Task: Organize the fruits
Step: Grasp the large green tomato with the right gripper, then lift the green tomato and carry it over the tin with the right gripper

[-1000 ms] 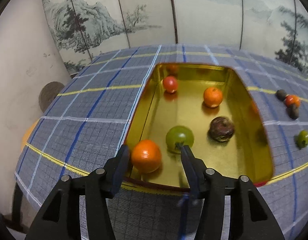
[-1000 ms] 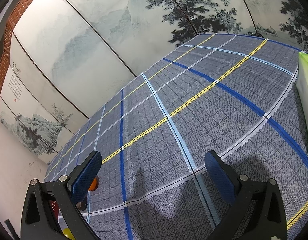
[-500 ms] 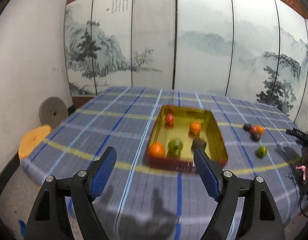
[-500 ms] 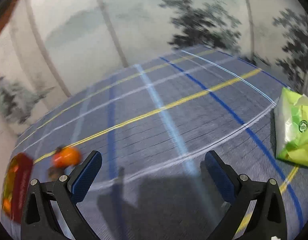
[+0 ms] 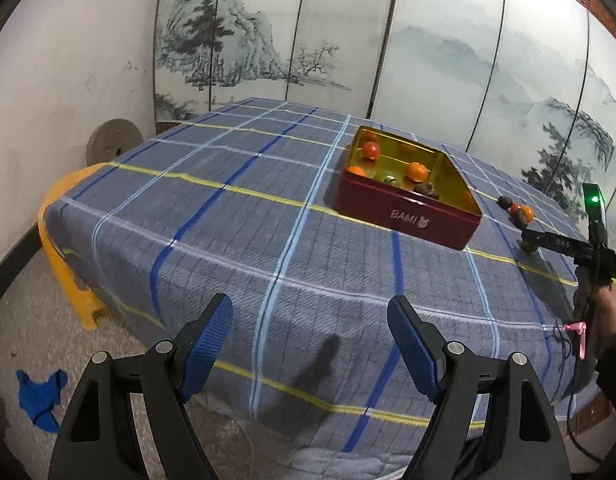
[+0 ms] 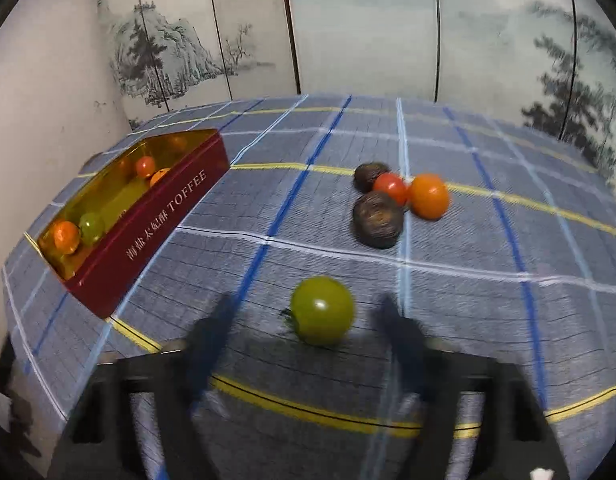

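Left wrist view: from beyond the table's near edge, angled down, far from the red tin [image 5: 407,210]. Right wrist view: close above the cloth. Shared: tin and loose fruit cluster [image 6: 395,200].

Glossy metal tin [image 5: 407,216] on woven cloth [image 5: 236,240].

L gripper [image 5: 309,344] hangs w/ jaws spread wide, nothing between the blue pads [image 5: 206,346], pointing downward at a slant. R gripper [image 6: 308,330] is motion-blurred, also angled down; its jaws have just been closing, w/ a gap left either side, pads pressing on nothing. In the L wrist view, a hand [image 5: 601,320] grips the R gripper's handle at far right.
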`<state>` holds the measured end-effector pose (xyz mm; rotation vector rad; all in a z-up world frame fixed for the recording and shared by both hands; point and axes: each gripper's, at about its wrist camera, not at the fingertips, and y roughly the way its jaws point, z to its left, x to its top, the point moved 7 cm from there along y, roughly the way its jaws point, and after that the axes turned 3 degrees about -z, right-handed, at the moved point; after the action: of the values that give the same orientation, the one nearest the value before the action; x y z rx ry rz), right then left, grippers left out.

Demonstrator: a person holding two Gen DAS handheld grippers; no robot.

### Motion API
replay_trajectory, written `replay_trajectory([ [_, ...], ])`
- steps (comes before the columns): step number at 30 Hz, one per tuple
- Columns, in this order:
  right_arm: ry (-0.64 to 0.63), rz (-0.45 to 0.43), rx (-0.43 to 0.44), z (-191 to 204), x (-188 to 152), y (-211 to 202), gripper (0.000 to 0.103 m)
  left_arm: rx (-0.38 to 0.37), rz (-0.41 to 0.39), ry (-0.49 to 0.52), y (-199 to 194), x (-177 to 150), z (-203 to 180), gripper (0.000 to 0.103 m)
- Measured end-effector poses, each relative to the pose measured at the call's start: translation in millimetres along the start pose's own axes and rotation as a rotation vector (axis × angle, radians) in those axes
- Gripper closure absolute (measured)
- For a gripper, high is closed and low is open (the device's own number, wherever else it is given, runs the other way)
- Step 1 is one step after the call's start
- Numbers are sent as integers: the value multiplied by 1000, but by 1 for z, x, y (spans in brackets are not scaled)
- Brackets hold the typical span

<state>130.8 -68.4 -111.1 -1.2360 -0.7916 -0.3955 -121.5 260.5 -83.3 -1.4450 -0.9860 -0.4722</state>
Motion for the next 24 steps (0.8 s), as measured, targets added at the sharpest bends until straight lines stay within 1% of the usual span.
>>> replay_trajectory([
  [1, 12, 13, 1, 1, -1, 2, 53, -2, 2, -6, 0, -1, 2, 23],
  [2, 27, 29, 7, 0, -3, 5, 64, -6, 3, -14, 1, -2, 4, 23],
  [3, 43, 45, 19, -3, -3, 10, 69, -8, 5, -20, 2, -3, 6, 23],
  [5, 58, 50, 30, -7, -4, 14, 69, -15, 5, -33, 2, -4, 9, 23],
  [9, 41, 49, 22, -3, -4, 13, 70, -25, -3, -34, 0, -3, 12, 23],
  [12, 29, 24, 1, -4, -1, 5, 70, -26, -10, -38, -2, -4, 17, 23],
  [19, 10, -44, -71, -5, 31, -15, 70, -17, -4, -57, -5, -9, 24, 23],
  [24, -12, -80, -86, 1, 59, -21, 70, -3, 3, -67, -7, -16, 31, 23],
])
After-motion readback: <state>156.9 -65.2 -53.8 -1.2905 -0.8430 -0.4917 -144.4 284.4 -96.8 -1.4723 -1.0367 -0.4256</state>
